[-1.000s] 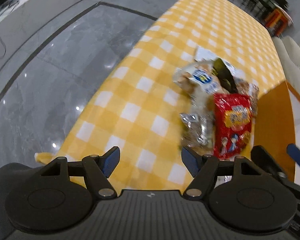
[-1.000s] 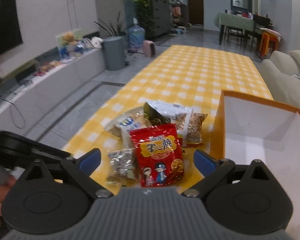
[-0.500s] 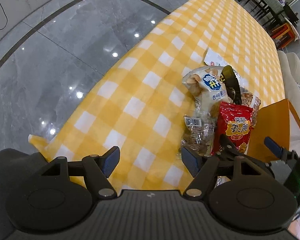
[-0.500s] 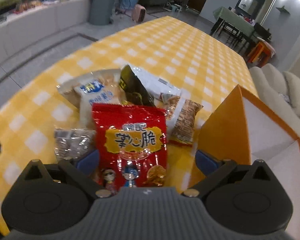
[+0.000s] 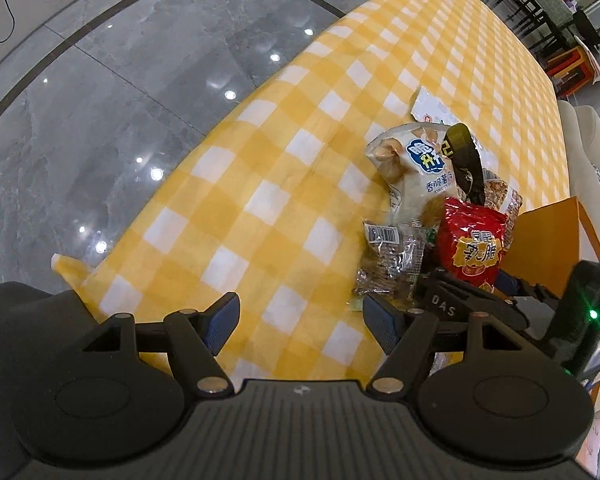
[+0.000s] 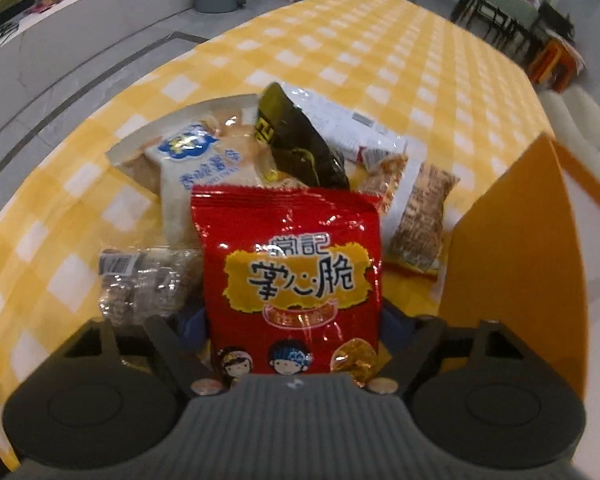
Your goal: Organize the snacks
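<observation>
right wrist view: right gripper [image 6: 292,328] jaws just closing round the red snack bag [image 6: 290,276] — slick foil may slip free.

Bare checked cloth [image 5: 236,200] lies open leftward (snack heap [image 5: 420,184] and orange box [image 6: 512,248] crowd right).

Glossy grey floor [image 5: 100,92]; pale sofa [image 5: 596,148]

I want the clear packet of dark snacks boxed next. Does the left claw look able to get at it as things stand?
Probably yes. The left claw is open and empty, and the clear packet lies just ahead of its right finger, uncovered on that side. The right claw, around the red bag, crowds its far side.
</observation>
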Demonstrator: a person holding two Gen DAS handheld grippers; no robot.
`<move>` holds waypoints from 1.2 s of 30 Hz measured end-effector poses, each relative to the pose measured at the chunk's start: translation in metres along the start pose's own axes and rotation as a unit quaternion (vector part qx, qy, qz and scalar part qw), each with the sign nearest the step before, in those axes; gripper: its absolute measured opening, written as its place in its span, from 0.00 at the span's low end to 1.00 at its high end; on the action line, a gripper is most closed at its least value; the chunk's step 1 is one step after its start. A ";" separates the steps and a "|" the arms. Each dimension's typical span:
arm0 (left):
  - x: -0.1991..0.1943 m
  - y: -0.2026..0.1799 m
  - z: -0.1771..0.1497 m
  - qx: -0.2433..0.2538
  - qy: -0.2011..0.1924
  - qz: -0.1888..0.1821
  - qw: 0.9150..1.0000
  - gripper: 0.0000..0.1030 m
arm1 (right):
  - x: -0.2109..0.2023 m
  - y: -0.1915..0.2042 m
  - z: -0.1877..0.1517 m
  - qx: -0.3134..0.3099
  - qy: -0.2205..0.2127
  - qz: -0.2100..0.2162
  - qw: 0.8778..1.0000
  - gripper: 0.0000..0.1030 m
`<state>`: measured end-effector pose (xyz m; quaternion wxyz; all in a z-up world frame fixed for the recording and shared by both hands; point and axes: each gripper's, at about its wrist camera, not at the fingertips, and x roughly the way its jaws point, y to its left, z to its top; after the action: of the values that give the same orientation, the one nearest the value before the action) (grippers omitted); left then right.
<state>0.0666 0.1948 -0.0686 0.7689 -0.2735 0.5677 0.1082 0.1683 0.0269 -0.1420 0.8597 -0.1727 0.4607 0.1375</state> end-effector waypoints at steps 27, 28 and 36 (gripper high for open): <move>0.012 -0.034 0.000 0.035 0.008 -0.065 0.997 0.80 | -0.177 -0.073 -0.045 0.048 -0.191 0.043 0.979 0.67; 0.016 -0.037 0.001 0.034 0.015 -0.066 0.997 0.80 | -0.182 -0.078 -0.049 0.051 -0.196 0.039 0.978 0.67; 0.054 -0.076 0.021 0.055 0.024 -0.014 0.998 0.77 | -0.210 -0.114 -0.071 0.078 -0.235 0.025 0.969 0.67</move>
<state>0.1378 0.1351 -0.0920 0.7702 -0.2409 0.5876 0.0595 0.0477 -0.1218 0.0173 0.9508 -0.0564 0.2595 0.1595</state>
